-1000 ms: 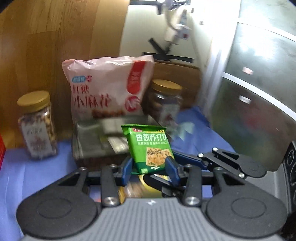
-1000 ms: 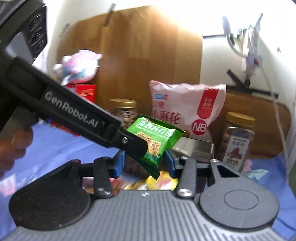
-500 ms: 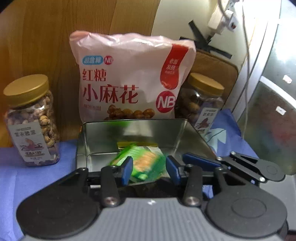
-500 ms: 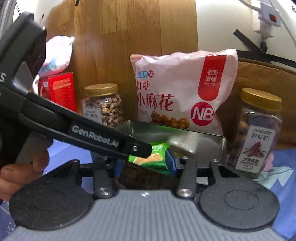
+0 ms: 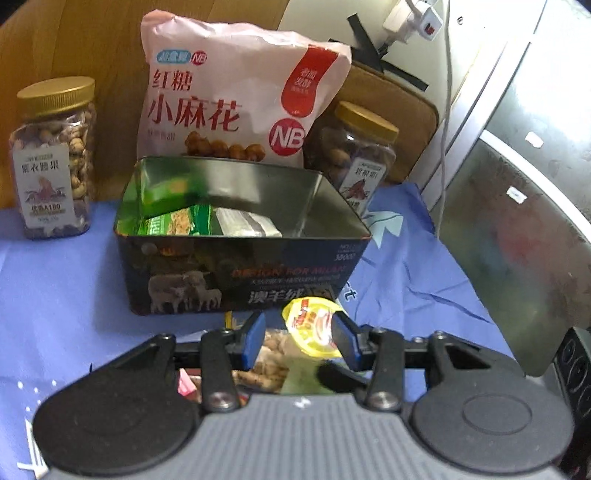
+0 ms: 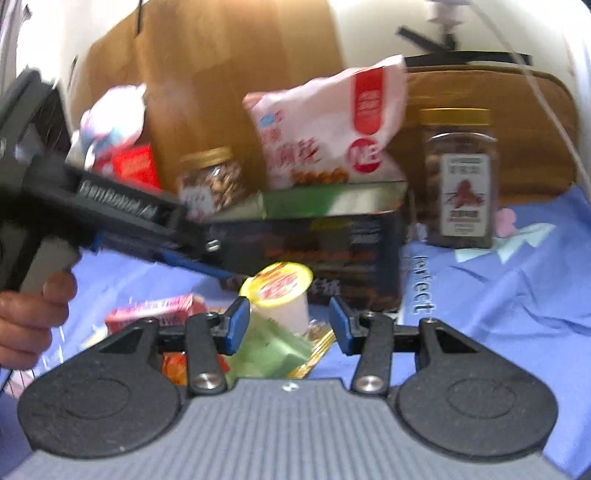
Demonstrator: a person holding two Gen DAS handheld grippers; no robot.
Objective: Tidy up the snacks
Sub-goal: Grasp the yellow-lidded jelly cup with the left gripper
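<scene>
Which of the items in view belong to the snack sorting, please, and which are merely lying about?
Job:
metal tin
green biscuit packet
jelly cup
pink wrapped snack

Lying about:
white power adapter
wooden board
blue cloth

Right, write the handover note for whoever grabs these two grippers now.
Left gripper: open, nothing held, low in front of the tin.
Right gripper: open, empty, aimed at the yellow-lidded cup.
Done: green biscuit pack and a silver packet lie in the tin.
Left: the cup, a pink-red pack and other loose snacks lie on the blue cloth, before the tin. Jars and the big pink bag stand behind it.
</scene>
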